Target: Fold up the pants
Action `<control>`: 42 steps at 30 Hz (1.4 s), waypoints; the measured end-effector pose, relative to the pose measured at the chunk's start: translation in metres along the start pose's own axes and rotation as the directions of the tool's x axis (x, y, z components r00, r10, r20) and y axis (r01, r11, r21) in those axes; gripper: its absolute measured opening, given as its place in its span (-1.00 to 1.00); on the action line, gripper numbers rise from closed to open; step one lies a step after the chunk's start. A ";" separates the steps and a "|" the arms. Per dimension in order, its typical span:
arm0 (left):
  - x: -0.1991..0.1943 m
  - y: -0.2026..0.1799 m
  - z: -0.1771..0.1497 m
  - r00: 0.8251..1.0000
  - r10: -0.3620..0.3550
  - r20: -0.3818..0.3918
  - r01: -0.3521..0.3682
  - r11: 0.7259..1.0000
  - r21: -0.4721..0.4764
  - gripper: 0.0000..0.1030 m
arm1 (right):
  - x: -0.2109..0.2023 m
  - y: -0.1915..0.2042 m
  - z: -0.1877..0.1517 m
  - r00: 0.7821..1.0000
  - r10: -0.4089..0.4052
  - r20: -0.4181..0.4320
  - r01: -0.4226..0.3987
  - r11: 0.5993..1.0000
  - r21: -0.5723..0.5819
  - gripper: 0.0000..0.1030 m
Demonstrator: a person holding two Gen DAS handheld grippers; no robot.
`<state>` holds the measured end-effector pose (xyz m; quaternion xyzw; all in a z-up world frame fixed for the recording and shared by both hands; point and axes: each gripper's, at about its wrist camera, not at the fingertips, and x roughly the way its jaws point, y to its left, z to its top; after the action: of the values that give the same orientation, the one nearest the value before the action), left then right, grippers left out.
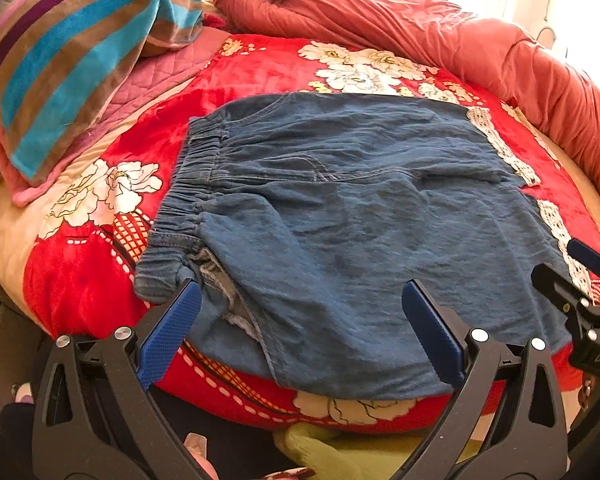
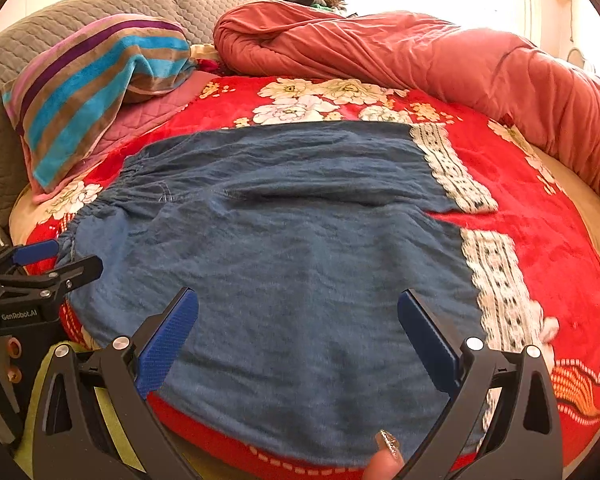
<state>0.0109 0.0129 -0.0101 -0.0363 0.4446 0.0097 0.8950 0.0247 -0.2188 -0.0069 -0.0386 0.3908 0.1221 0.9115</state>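
**Pants flat on the bed, both grippers spread wide at the near edge**

Pants point(image 1: 340, 216) lie spread on the red floral blanket point(image 1: 260, 64) of the bed, waistband point(image 1: 184, 200) to the left, lace-trimmed cuffs point(image 2: 452, 172) to the right, so the long axis runs left to right across both views. The left gripper point(image 1: 302, 330) hovers at the near edge by the waistband end, its fingers spread wide and holding nothing. The right gripper point(image 2: 298, 334) hangs over the near leg toward the cuffs, fingers likewise apart and empty. Each end sits nearest its own gripper. Folding has likely not begun; a near-to-far fold, leg over leg, looks the natural first move.
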 end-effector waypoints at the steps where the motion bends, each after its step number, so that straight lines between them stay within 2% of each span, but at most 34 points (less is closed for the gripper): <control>1: 0.002 0.003 0.002 1.000 -0.001 0.000 0.001 1.000 -0.003 0.83 | 0.004 0.001 0.005 1.000 -0.006 0.004 0.006 1.000 -0.013 0.92; 7: 0.011 0.026 0.021 1.000 0.014 0.009 -0.013 0.999 -0.039 0.83 | 0.025 0.008 0.036 1.000 -0.001 0.018 0.002 0.999 -0.047 0.92; 12: 0.026 0.054 0.043 1.000 0.030 -0.006 -0.030 0.996 -0.083 0.83 | 0.050 0.017 0.069 0.999 0.054 0.001 -0.054 0.994 -0.094 0.92; 20: 0.062 0.098 0.094 0.995 0.093 -0.041 -0.097 0.988 -0.119 0.83 | 0.102 0.048 0.122 0.999 0.052 0.000 -0.050 0.961 -0.273 0.92; 24: 0.084 0.113 0.116 0.991 0.117 -0.070 -0.125 0.985 -0.123 0.83 | 0.139 0.064 0.147 0.997 0.072 -0.038 -0.081 0.931 -0.356 0.92; 28: 0.108 0.121 0.129 0.990 0.086 -0.111 -0.098 0.989 -0.109 0.83 | 0.172 0.069 0.168 0.989 0.110 -0.102 -0.140 0.921 -0.364 0.92; 31: 0.122 0.128 0.135 0.992 0.035 -0.121 -0.052 0.989 -0.138 0.83 | 0.196 0.073 0.182 0.987 0.094 -0.129 -0.139 0.904 -0.403 0.92; 35: 0.138 0.123 0.141 0.990 0.063 -0.124 -0.073 0.994 -0.085 0.83 | 0.222 0.077 0.193 0.983 0.082 -0.164 -0.148 0.881 -0.449 0.92; 37: 0.142 0.120 0.144 0.993 0.037 -0.115 -0.046 0.996 -0.073 0.76 | 0.232 0.076 0.196 0.980 0.082 -0.184 -0.159 0.873 -0.460 0.92; 38: 0.143 0.118 0.146 0.994 0.028 -0.108 -0.034 0.998 -0.060 0.53 | 0.238 0.076 0.196 0.978 0.082 -0.194 -0.165 0.870 -0.464 0.92; 39: 0.145 0.115 0.147 0.995 0.018 -0.099 -0.022 0.999 -0.039 0.17 | 0.242 0.076 0.197 0.976 0.084 -0.203 -0.172 0.867 -0.468 0.92; 40: 0.145 0.113 0.148 0.996 -0.003 -0.094 0.000 1.000 -0.029 -0.02 | 0.248 0.077 0.197 0.972 0.083 -0.218 -0.181 0.859 -0.479 0.92; 41: 0.146 0.112 0.148 0.996 -0.022 -0.090 0.019 0.999 -0.029 -0.35 | 0.252 0.078 0.197 0.972 0.078 -0.223 -0.181 0.852 -0.490 0.92; 42: 0.145 0.111 0.148 0.997 -0.006 -0.078 0.004 1.000 -0.018 -0.37 | 0.255 0.079 0.196 0.970 0.074 -0.232 -0.185 0.845 -0.502 0.92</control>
<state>0.2108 0.1325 -0.0429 -0.0456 0.4788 0.0099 0.8767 0.3122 -0.0612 -0.0531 -0.2690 0.4362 0.2799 0.8118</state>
